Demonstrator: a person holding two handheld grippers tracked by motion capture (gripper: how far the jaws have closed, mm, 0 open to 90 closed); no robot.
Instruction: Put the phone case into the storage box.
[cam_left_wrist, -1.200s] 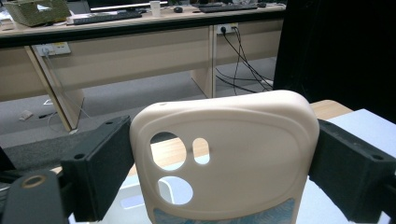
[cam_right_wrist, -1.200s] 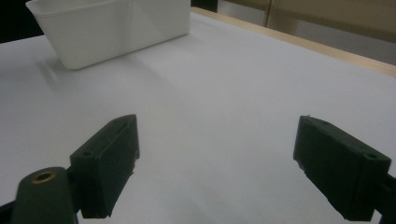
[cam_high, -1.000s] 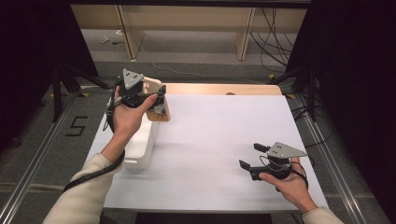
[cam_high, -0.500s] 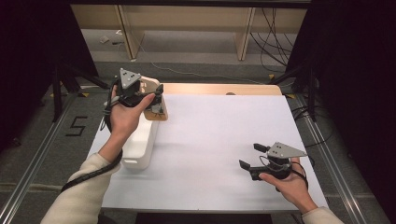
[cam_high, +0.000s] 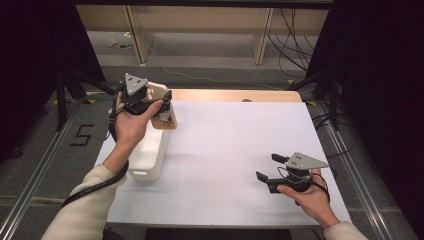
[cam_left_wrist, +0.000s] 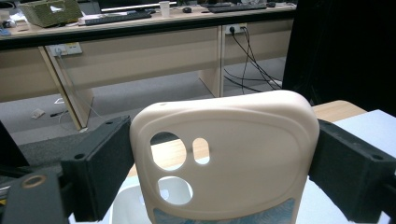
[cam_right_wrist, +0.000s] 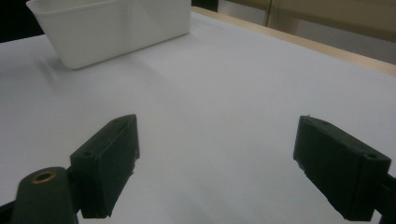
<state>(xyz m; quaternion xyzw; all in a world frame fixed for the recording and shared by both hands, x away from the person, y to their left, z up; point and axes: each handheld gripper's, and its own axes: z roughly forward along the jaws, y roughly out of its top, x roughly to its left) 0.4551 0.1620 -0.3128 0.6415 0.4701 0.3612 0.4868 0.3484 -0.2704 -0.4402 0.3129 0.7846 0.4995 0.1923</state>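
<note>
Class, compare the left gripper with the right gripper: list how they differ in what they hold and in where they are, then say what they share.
The left gripper is clamped on a cream phone case; the right gripper holds nothing, its jaws wide apart. The left gripper is raised at the table's far left, by the white bin; the right gripper sits low near the table's near right edge. Both have black jaws and a grey three-cornered plate.

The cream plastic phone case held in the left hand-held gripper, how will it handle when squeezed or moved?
The cream plastic phone case looks like a thin hollow shell with camera cutouts, so it is probably light and somewhat bendy. Its smooth rounded edges may slip between the left hand-held gripper pads.
</note>
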